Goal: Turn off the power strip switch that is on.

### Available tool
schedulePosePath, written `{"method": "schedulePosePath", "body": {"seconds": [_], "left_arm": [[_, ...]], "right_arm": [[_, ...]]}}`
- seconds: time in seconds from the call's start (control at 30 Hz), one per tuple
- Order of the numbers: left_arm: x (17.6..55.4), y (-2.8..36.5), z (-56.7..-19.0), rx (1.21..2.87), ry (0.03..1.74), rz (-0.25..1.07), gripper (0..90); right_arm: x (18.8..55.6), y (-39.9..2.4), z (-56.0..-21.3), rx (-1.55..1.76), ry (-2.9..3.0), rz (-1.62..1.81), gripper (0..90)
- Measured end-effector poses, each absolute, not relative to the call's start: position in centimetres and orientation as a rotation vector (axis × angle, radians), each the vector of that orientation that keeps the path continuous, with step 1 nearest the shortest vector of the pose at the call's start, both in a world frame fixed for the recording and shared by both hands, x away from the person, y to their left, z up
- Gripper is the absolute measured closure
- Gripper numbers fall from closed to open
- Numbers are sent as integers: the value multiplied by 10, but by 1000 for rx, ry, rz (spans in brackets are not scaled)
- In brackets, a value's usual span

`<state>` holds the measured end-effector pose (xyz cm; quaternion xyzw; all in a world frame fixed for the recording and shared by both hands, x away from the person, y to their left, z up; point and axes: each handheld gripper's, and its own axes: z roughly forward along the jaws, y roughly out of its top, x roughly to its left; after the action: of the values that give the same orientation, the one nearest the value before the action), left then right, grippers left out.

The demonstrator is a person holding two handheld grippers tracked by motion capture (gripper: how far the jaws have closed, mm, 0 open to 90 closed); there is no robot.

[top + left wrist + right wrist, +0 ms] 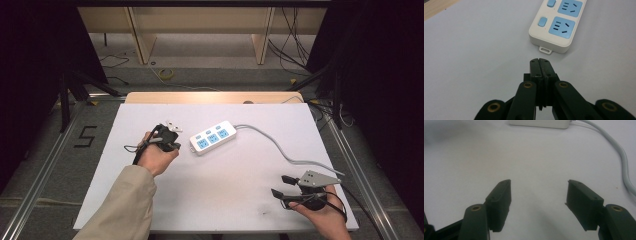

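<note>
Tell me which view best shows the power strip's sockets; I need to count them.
The high view: the whole power strip lies on the white table, three blue sockets in a row. The left gripper view crops it to two sockets, just beyond the shut left gripper. The right gripper view catches merely its edge and grey cord.

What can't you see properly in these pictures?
- Power strip: the left gripper view's top edge cuts off its far sockets; the right gripper view's top edge leaves just a sliver.
- Grey cord: its plug end goes behind the right claw in the high view.
- Socket switch markings: too small to read.
</note>
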<state>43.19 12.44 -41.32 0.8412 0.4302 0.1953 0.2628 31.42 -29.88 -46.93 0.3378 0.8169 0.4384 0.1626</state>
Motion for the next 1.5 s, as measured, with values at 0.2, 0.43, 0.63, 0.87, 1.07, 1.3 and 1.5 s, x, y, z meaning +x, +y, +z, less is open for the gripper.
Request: {"method": "schedulePosePath", "body": {"seconds": [0.2, 0.43, 0.63, 0.87, 1.07, 1.3, 1.5], "left_arm": [[436, 123, -413, 2274, 1169, 528, 899], [441, 122, -410, 2283, 1169, 527, 899], [445, 121, -408, 2285, 1175, 531, 899], [450, 119, -406, 2293, 1175, 532, 899], [455, 117, -406, 2300, 1178, 525, 899], [461, 116, -409, 2305, 1194, 521, 898], [465, 115, -409, 2314, 1194, 522, 898]], "right_arm": [[314, -299, -469, 964, 2331, 1250, 373], [314, -299, -469, 963, 2332, 1250, 373], [314, -299, -469, 964, 2331, 1249, 373], [314, -299, -469, 962, 2333, 1248, 373], [314, -299, -469, 960, 2335, 1247, 373], [315, -299, -470, 959, 2336, 1246, 373], [315, -299, -470, 960, 2338, 1245, 373]]}}
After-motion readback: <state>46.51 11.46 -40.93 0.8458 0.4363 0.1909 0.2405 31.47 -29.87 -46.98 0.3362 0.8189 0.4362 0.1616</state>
